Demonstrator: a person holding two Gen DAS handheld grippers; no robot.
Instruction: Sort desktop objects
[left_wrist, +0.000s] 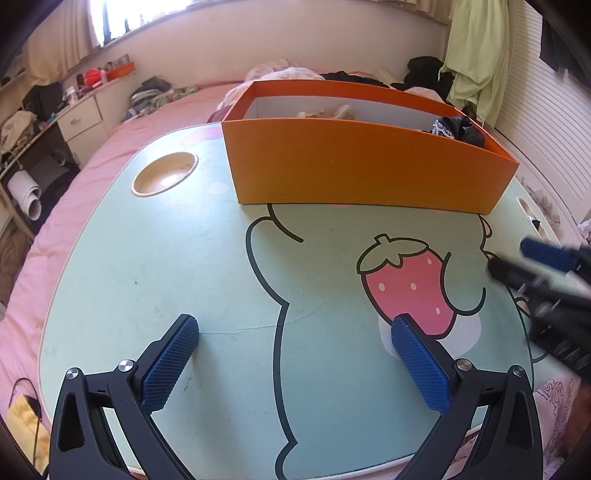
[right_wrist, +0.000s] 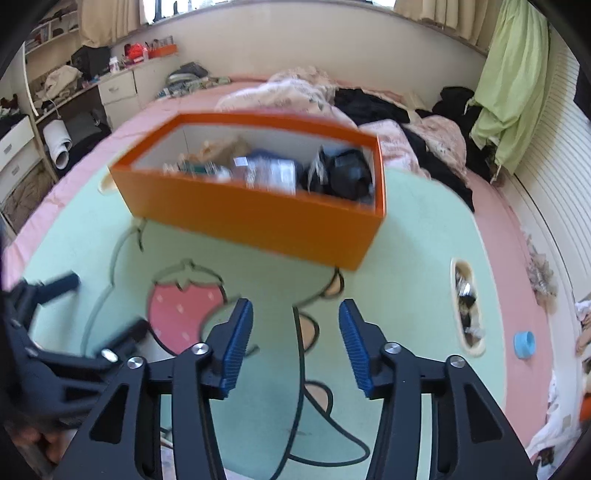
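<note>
An orange box (left_wrist: 354, 162) stands at the far side of the green cartoon table (left_wrist: 155, 266). In the right wrist view the box (right_wrist: 258, 221) holds several things: a black bundle (right_wrist: 343, 173), a clear packet (right_wrist: 269, 171) and beige items. My left gripper (left_wrist: 295, 325) is open and empty, low over the table's near side. My right gripper (right_wrist: 295, 314) is open and empty, above the table in front of the box. The right gripper (left_wrist: 524, 258) shows blurred at the right edge of the left wrist view; the left gripper (right_wrist: 107, 306) shows at the left of the right wrist view.
The table lies on a pink bed (left_wrist: 48, 229). It has a round cup recess (left_wrist: 164, 179) at the far left and a slot (right_wrist: 467, 306) with small items at the right. A blue cap (right_wrist: 524, 344) lies on the bed to the right. Bedding and clothes (right_wrist: 369, 107) lie behind the box.
</note>
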